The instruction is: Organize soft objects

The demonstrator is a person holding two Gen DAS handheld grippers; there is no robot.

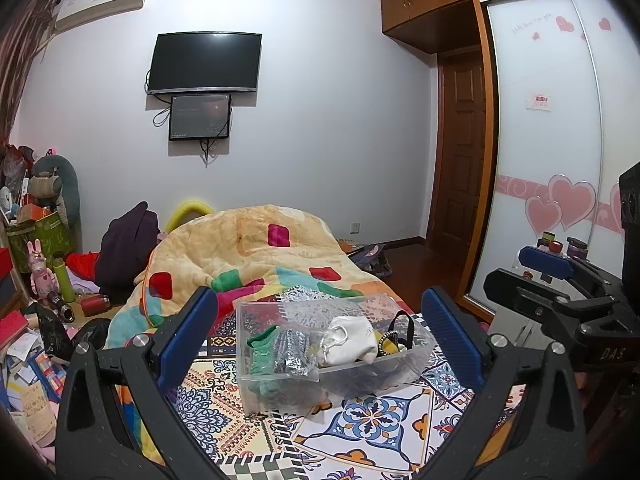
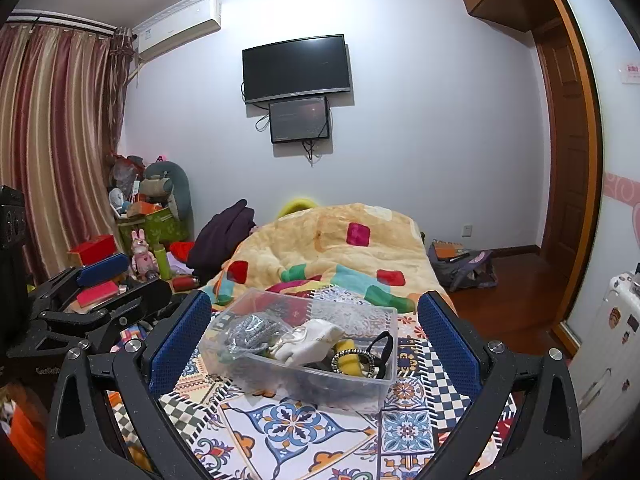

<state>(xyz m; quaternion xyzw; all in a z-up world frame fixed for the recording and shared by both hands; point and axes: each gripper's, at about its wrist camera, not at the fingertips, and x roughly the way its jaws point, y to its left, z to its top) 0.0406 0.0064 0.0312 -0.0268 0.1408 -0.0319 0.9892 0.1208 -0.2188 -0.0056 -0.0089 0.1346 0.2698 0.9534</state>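
Note:
A clear plastic bin stands on the patterned bed cover. It holds soft items: a white pouch, a green cloth, a grey knitted piece, a black headband and a yellow item. My left gripper is open and empty, held back from the bin on the near side. My right gripper is open and empty, likewise in front of the bin. The right gripper also shows in the left wrist view, and the left gripper shows in the right wrist view.
A bunched orange patchwork quilt lies behind the bin. Cluttered boxes and toys fill the left side. A wardrobe and a white suitcase stand on the right. A bag lies on the floor.

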